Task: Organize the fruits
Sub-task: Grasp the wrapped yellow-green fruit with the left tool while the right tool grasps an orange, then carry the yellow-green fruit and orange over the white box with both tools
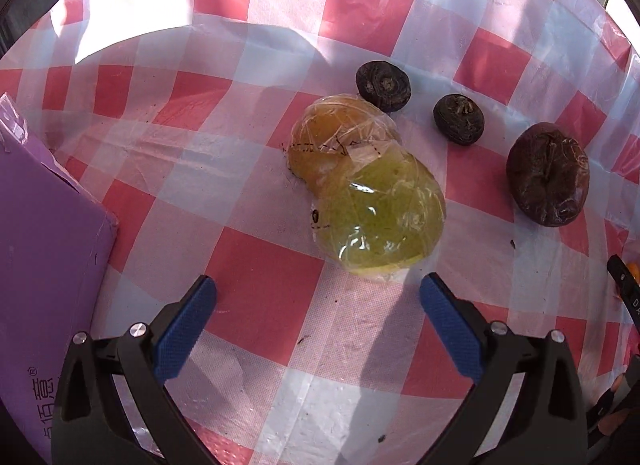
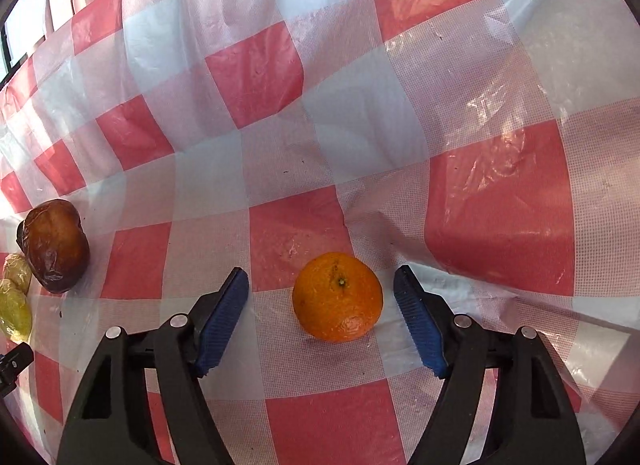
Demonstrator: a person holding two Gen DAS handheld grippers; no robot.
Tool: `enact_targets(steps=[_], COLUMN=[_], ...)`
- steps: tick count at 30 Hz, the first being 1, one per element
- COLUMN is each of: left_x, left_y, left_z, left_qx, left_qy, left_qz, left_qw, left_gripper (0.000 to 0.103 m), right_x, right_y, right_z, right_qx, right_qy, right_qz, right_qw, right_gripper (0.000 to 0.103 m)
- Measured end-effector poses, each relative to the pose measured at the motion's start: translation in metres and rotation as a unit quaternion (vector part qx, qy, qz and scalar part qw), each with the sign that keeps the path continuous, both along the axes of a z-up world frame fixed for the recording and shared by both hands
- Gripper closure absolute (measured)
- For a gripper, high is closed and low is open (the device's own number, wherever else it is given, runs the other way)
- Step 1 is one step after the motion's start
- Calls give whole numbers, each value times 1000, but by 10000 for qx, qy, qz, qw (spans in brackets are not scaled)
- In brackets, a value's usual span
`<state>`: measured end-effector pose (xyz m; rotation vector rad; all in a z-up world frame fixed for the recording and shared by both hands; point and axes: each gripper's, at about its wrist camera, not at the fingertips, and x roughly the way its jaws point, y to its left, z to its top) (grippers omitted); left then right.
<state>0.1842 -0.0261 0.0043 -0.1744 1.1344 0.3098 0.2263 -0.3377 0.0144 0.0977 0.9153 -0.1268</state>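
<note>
The left gripper (image 1: pixel 318 289) is wide apart just in front of the two wrapped fruits (image 1: pixel 366 185) on the checked cloth (image 1: pixel 260 277); the right gripper (image 2: pixel 321 283) is wide apart around the orange (image 2: pixel 337 297), not touching it.

tablecloth (image 2: pixel 256 77): red, pink and white check | orange (image 2: pixel 338 297): bright orange | wrapped fruits (image 1: pixel 380 217): yellow-green and amber | round fruits (image 1: pixel 383 85): near black | wrinkled fruit (image 1: pixel 548 181): dark brown | box (image 1: pixel 44 265): purple | finger pads (image 1: pixel 186 329): blue
</note>
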Motion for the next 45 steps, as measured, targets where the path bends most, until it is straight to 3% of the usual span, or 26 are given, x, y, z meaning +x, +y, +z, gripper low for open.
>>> enact_targets(steps=[6, 7, 8, 10, 15, 20, 22, 24, 27, 30, 37, 41, 45], left_x=[39, 42, 50, 54, 24, -51, -90, -131, -197, -201, -174, -181, -183], left_y=[-12, -14, -18, -28, -58, -92, -107, -118, -93, -85, -56, -32, -10], left_z=[7, 9, 13, 18, 27, 39, 44, 44, 34, 28, 46, 58, 66], left_qx=[66, 83, 100, 118, -185, -447, -532, -633, -718, -750, -885, -869, -746], left_qy=[-163, -215, -270, -225, -117, 40, 117, 223, 311, 237, -104, -143, -161], left_qz=[-103, -139, -258, -550, -1060, -1570, -1875, -2234, -2760, -2983, -2835, -2846, -2946], left_qw=[9998, 9996, 9993, 9982, 9941, 9866, 9807, 9724, 9580, 9512, 9548, 9546, 9526], left_gripper=[6, 15, 30, 43, 43, 43, 43, 43, 43, 43, 43, 43, 43], right_x=[-1, -1, -1, -1, -1, -5, -9, -19, -47, -91, -202, -239, -252], right_y=[-3, -3, -3, -3, -3, -1, -3, -3, -2, 8, 45, 76, 105], right_z=[-1, -1, -1, -1, -2, 0, 0, 2, 3, 6, 16, 20, 23], right_qx=[6, 4, 3, 4, -1, -10, -16, -29, 177, 368, 874, 934, 945], right_qy=[-2, -2, -2, -4, -6, -52, -88, -82, 12, 96, 492, 716, 798], right_qz=[0, 1, 1, 0, -9, -40, -90, -72, -38, -6, 79, 231, 289], right_qw=[10000, 10000, 10000, 10000, 10000, 10000, 9999, 9999, 9998, 9993, 9949, 9928, 9919], right_gripper=[29, 29, 29, 29, 29, 36, 45, 64, 65, 66, 65, 66, 66])
